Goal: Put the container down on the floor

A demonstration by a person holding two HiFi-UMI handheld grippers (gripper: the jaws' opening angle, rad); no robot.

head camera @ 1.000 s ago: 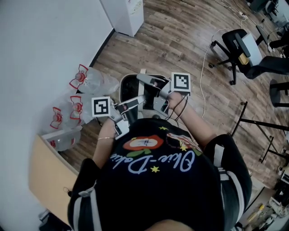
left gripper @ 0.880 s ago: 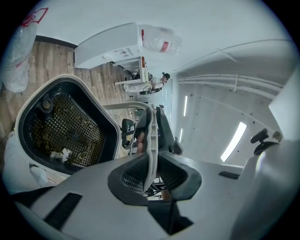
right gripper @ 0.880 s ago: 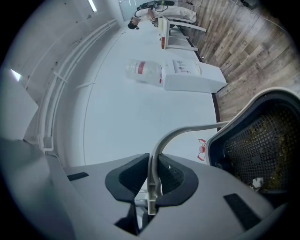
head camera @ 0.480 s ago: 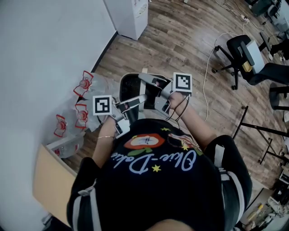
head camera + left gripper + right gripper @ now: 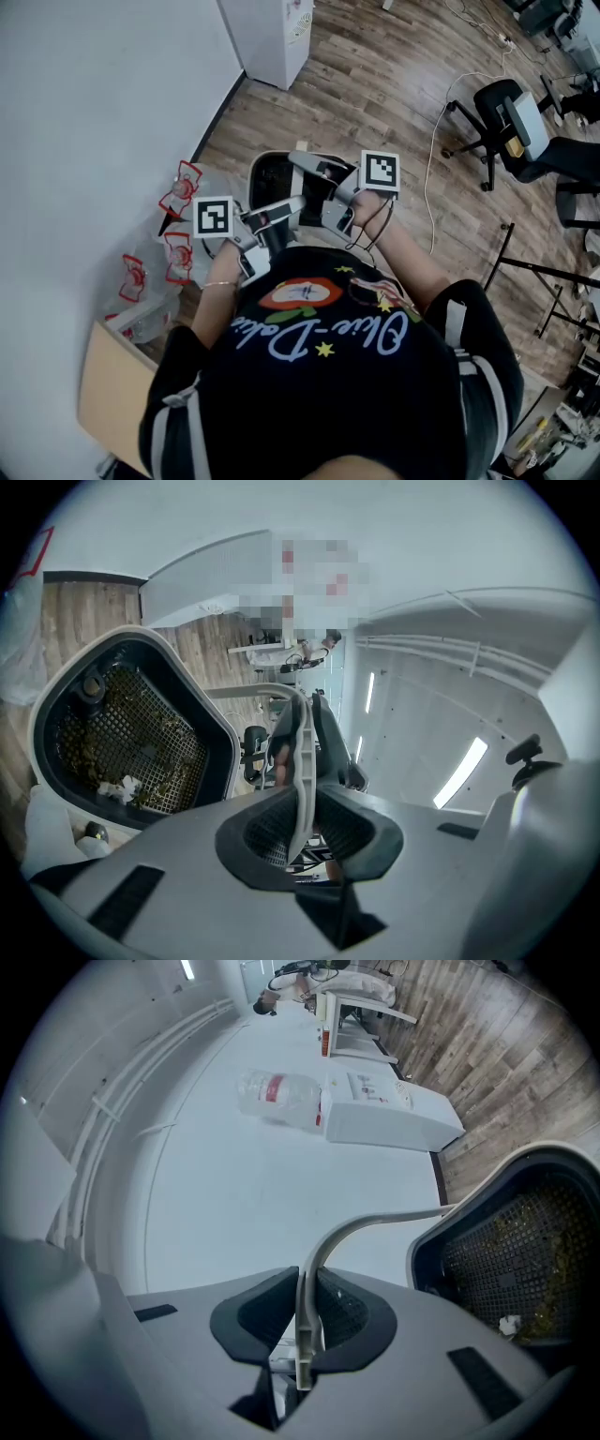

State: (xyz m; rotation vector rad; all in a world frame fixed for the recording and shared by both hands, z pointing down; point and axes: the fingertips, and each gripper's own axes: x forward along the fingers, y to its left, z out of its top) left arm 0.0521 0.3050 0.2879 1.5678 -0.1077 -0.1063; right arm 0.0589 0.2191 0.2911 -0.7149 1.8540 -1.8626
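Currently left gripper [image 5: 298, 803] and right gripper [image 5: 305, 1321] both clamp the handle [image 5: 361, 1225]; container [image 5: 270, 180] hangs ahead, above the floor [image 5: 375, 84].

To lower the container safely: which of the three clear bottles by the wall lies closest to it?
The bottle highest in the head view. It lies beside the container's rim, while the other two lie further toward the lower left.

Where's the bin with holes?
Head view, centre: the container is before the person, held by the left gripper and right gripper, water bottles on its left.
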